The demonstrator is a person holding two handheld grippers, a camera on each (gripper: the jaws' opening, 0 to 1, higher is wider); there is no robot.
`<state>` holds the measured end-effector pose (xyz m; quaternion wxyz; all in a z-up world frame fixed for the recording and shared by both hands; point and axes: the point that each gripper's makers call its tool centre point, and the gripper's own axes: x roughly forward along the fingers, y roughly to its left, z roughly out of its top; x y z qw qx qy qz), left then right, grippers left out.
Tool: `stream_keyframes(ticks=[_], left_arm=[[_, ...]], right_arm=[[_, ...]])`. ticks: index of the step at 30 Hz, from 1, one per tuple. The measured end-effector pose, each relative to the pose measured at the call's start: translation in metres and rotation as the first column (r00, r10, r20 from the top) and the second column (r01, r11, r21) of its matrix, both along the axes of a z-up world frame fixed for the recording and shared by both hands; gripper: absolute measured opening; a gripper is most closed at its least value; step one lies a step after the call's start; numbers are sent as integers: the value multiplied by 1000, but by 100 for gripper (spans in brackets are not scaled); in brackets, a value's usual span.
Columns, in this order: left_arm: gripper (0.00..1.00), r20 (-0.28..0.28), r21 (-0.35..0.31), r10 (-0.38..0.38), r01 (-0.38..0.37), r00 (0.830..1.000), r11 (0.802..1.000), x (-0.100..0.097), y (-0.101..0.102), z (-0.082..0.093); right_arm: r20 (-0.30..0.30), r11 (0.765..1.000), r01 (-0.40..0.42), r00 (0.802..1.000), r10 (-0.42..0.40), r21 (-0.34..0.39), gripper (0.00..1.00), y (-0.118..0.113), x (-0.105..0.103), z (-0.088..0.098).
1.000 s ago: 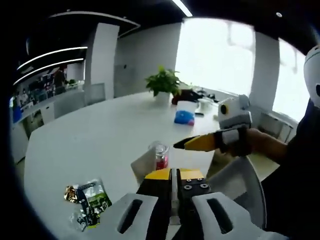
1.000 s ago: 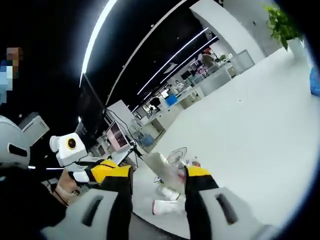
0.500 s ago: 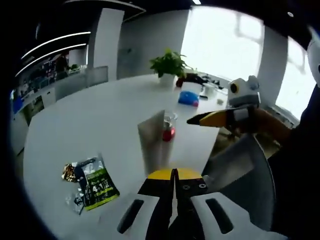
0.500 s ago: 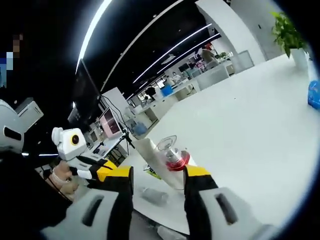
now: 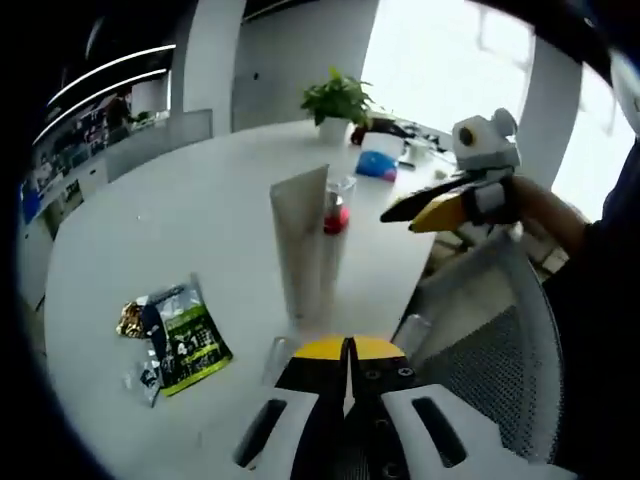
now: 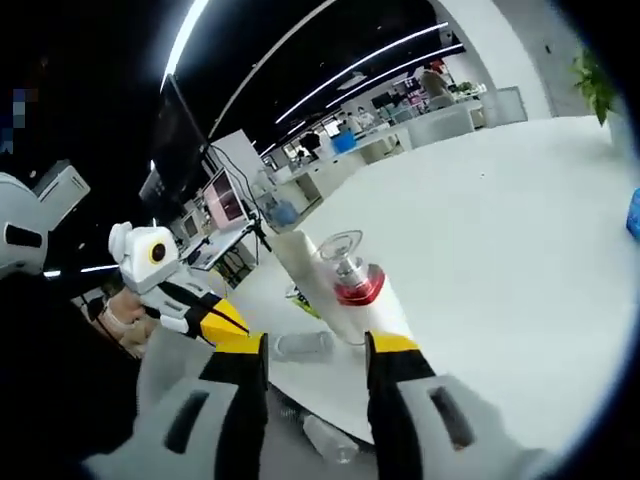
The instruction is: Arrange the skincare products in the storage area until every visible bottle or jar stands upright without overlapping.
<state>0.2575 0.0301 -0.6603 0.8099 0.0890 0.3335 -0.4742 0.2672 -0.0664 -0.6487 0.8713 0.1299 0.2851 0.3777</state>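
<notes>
Standing upright near the white desk (image 5: 150, 250) edge: a grey tube (image 5: 300, 250), with a red-collared pump bottle (image 6: 352, 280) just beside it. Left tool (image 5: 347, 352) is seen pressed narrow, nothing held. Right tool (image 6: 315, 345) is held wide, nothing gripped.

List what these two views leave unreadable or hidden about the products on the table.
- Green sachet: print too small to read, left gripper view.
- Clear bottle: partly behind the left gripper, left gripper view.
- Red-collared bottle: label blurred, right gripper view.
- Grey tube: its cap end can't be made out.
</notes>
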Motion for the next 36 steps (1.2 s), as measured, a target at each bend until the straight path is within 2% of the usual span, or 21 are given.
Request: stream_keyframes(ticks=[3, 6, 9, 13, 14, 15, 17, 19, 20, 23, 25, 27, 28, 32, 33, 34, 36], left_arm=[[0, -1, 17, 1, -1, 1000, 1000, -2, 3, -4], [9, 19, 47, 15, -16, 1000, 999, 2, 11, -9], [15, 37, 104, 43, -47, 998, 994, 8, 30, -19], [28, 31, 185, 68, -73, 997, 980, 16, 52, -39], [30, 25, 233, 73, -77, 997, 969, 18, 61, -47], [32, 21, 254, 75, -78, 997, 964, 19, 65, -52], [34, -46, 299, 84, -66, 995, 952, 15, 71, -70], [36, -59, 305, 104, -81, 993, 949, 18, 72, -80], [35, -95, 335, 108, -71, 990, 940, 15, 76, -88], [32, -130, 366, 129, -73, 983, 928, 13, 78, -101], [37, -131, 381, 137, -78, 982, 921, 15, 79, -107], [40, -139, 449, 156, -78, 978, 890, 13, 89, -116], [38, -138, 461, 154, -74, 978, 884, 12, 90, -119], [29, -160, 455, 173, -82, 972, 887, 10, 89, -124], [28, -150, 455, 176, -90, 973, 886, 11, 90, -122], [25, -157, 466, 188, -95, 970, 880, 10, 92, -123], [20, -137, 478, 177, -92, 975, 873, 13, 95, -123]], right_arm=[[-36, 999, -39, 999, 38, -31, 35, 2, -8, -7], [-80, 993, -93, 993, 87, -78, 36, 3, -18, -16], [-81, 989, -100, 992, 91, -105, 35, 4, -19, -20], [-78, 991, -98, 993, 91, -88, 34, 7, -19, -17], [-77, 992, -95, 993, 88, -88, 34, 8, -18, -17], [-78, 991, -96, 993, 89, -88, 34, 8, -18, -17], [-75, 992, -95, 993, 88, -87, 34, 9, -18, -17], [-75, 992, -94, 993, 88, -85, 33, 10, -18, -17], [-74, 992, -91, 994, 85, -83, 33, 10, -17, -16], [-69, 992, -91, 994, 85, -83, 33, 11, -17, -15], [-68, 993, -90, 994, 85, -80, 33, 11, -17, -14], [-70, 993, -90, 994, 85, -78, 32, 12, -17, -14], [-70, 993, -91, 994, 85, -79, 32, 12, -17, -15], [-68, 993, -93, 994, 88, -79, 32, 13, -18, -15], [-68, 993, -94, 994, 89, -77, 32, 13, -18, -15], [-67, 992, -96, 994, 91, -76, 32, 14, -17, -15], [-68, 992, -100, 993, 95, -76, 32, 15, -18, -16]])
